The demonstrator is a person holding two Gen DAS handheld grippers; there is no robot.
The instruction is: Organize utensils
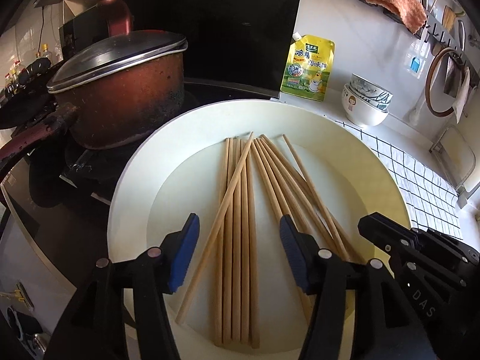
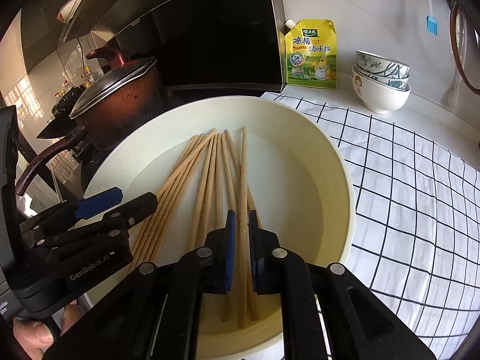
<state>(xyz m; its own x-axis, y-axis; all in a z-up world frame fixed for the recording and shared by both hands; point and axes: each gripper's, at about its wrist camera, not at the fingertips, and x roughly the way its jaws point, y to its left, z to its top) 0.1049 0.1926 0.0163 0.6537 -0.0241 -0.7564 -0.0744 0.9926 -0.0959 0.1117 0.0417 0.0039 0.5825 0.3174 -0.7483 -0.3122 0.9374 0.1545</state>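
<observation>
Several wooden chopsticks (image 1: 240, 204) lie in a large white plate (image 1: 345, 138), seen also in the right wrist view: chopsticks (image 2: 210, 180), plate (image 2: 315, 156). My left gripper (image 1: 238, 234) is open, its blue pads straddling the left bundle just above the plate. My right gripper (image 2: 242, 228) is shut on a single chopstick (image 2: 243, 165) at the right of the pile. The right gripper shows at the right edge of the left wrist view (image 1: 399, 240); the left gripper shows at the left of the right wrist view (image 2: 120, 204).
A brown lidded pot (image 1: 120, 96) sits on the stove left of the plate. A yellow seasoning pouch (image 1: 309, 66) and stacked bowls (image 1: 367, 102) stand behind. A checked cloth (image 2: 420, 180) covers the counter to the right. Utensils hang on a wall rack (image 1: 444, 30).
</observation>
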